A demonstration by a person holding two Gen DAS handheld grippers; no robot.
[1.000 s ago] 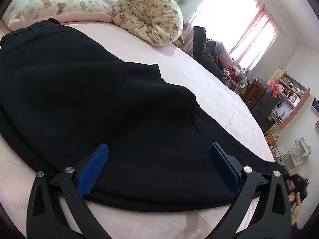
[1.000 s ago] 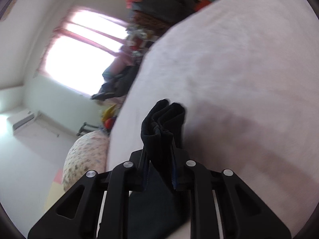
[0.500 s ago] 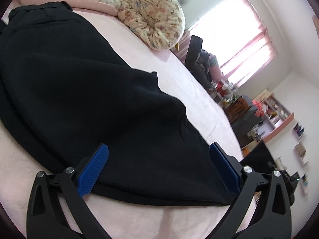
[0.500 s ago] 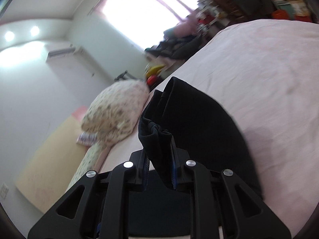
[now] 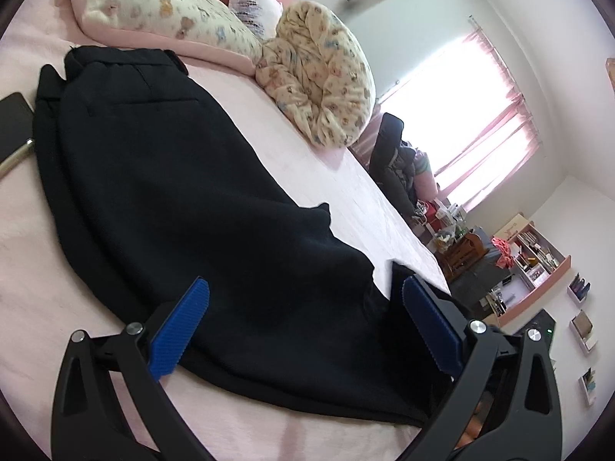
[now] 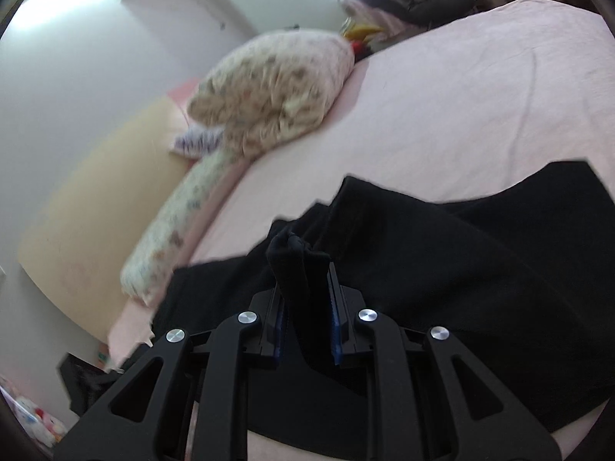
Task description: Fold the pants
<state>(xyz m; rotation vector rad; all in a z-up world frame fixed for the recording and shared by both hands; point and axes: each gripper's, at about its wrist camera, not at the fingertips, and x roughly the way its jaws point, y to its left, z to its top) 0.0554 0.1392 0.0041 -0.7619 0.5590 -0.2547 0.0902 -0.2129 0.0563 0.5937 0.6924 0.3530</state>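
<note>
Right tongs [image 6: 305, 307] clamp bunched black pants [image 6: 442, 269] over pink bed [image 6: 442, 107]; floral pillow [image 6: 276, 92] behind.

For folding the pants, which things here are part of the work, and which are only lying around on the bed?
Part of the work:
- black pants, spread on the pink bed
- right gripper, shut on a bunched end of the pants
- left gripper, open over the fabric

Only lying about:
- printed pillow
- rolled quilt
- dark phone at the bed's edge
</note>
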